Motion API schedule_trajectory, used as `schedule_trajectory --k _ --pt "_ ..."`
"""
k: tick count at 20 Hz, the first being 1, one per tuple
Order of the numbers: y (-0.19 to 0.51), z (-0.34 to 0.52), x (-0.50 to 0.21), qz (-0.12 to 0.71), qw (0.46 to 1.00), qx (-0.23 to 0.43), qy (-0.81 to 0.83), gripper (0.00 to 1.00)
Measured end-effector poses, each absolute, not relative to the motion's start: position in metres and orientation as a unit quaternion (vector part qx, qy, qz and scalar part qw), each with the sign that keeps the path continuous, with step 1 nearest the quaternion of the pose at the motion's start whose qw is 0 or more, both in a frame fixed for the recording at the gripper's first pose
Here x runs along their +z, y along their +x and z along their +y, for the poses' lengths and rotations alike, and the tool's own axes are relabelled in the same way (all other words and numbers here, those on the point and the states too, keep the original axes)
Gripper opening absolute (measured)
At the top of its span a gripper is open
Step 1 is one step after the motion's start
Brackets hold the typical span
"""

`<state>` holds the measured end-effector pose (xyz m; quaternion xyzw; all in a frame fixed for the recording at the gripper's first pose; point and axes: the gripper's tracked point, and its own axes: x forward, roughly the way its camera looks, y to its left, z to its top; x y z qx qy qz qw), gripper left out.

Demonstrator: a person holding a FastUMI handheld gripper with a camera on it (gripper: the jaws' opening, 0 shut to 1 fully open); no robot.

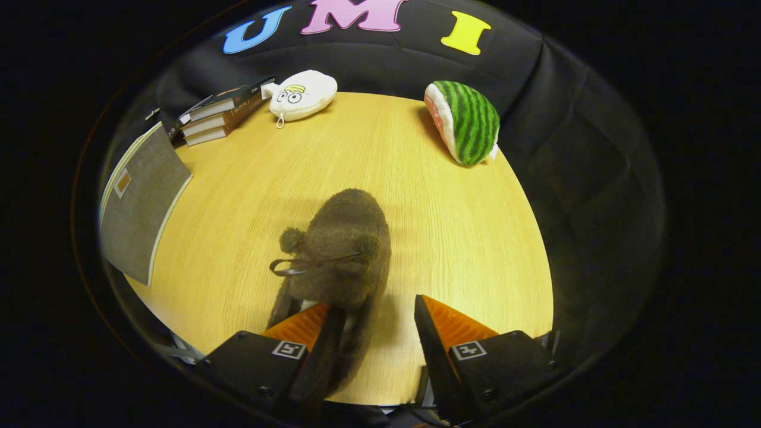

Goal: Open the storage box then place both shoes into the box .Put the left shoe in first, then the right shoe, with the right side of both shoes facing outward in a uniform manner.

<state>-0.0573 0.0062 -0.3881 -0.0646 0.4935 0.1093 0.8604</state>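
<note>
A brown fuzzy shoe (348,238) with two pompoms and a dark ribbon bow lies on the wooden table (464,238), its toe pointing away from me. My gripper (371,303) is open at the shoe's near end. The left finger (306,327) overlaps the shoe's heel part, and the right finger (446,324) stands apart over bare table to the shoe's right. The shoe's right edge lies between the fingers. A grey fabric storage box (142,205) with a pale rim stands at the table's left edge, well left of the shoe.
A stack of books (223,113) lies at the back left beyond the box. A white plush toy (302,94) sits beside the books. A watermelon-slice plush (467,122) lies at the back right. The black cloth wall closes the far side.
</note>
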Motion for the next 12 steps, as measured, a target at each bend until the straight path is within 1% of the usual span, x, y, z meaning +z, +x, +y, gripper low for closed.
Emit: schedule_trajectory --k 1,2,3,4,6,7,8,12 --pt "-0.054 0.008 -0.394 0.499 0.859 0.101 -0.055 0.59" --pt "-0.051 0.014 -0.399 0.505 0.857 0.099 -0.04 0.49" --pt "-0.048 0.017 -0.398 0.503 0.859 0.092 -0.033 0.41" --pt "-0.041 0.014 -0.4 0.496 0.864 0.078 -0.035 0.3" --pt "-0.042 0.013 -0.395 0.499 0.864 0.062 -0.025 0.12" --pt "-0.043 0.015 -0.392 0.503 0.862 0.057 -0.012 0.08" --pt "-0.046 0.018 -0.384 0.505 0.862 0.052 0.005 0.07" --pt "-0.049 0.029 -0.334 0.491 0.869 0.049 0.028 0.07"
